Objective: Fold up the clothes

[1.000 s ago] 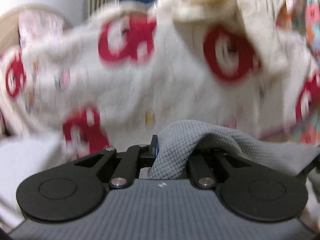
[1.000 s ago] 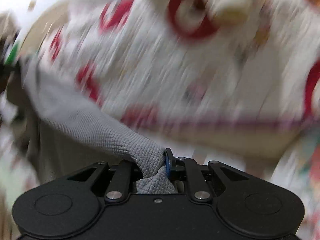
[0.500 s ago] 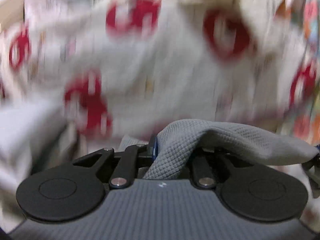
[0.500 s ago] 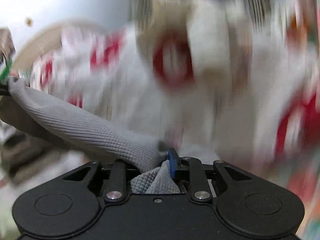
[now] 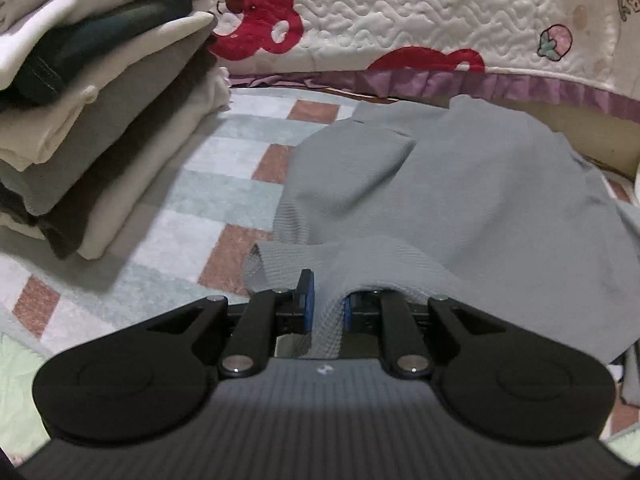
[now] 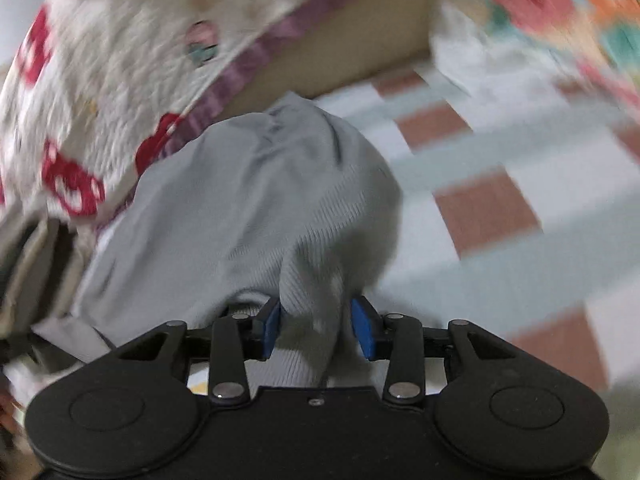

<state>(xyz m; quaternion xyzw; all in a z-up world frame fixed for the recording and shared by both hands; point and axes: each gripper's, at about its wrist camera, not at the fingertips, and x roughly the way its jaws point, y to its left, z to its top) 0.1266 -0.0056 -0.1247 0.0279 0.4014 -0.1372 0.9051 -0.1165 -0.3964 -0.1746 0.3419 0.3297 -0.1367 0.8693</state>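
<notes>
Here, my left gripper (image 5: 327, 306) had its blue pads (image 5: 306, 300) close together, pinching a fold of the grey knit garment (image 5: 460, 200). From that fold the garment spread toward the centre and right of the left wrist frame, lying rumpled on the checked mat (image 5: 224, 168). A stack of folded clothes (image 5: 100, 92) filled the upper left of that view, sitting on the same mat just beside the garment, and a quilted cover with red prints (image 5: 420, 12) ran across the top. In the right wrist frame, which was blurred, my right gripper (image 6: 316, 322) had just been opening its jaws. The grey cloth still hung between them, near the left pad, while the right pad (image 6: 364, 332) stood apart from it. There the garment (image 6: 260, 200) mounded in the centre, with the mat (image 6: 500, 200) to its right and the cover (image 6: 100, 92) upper left.
</notes>
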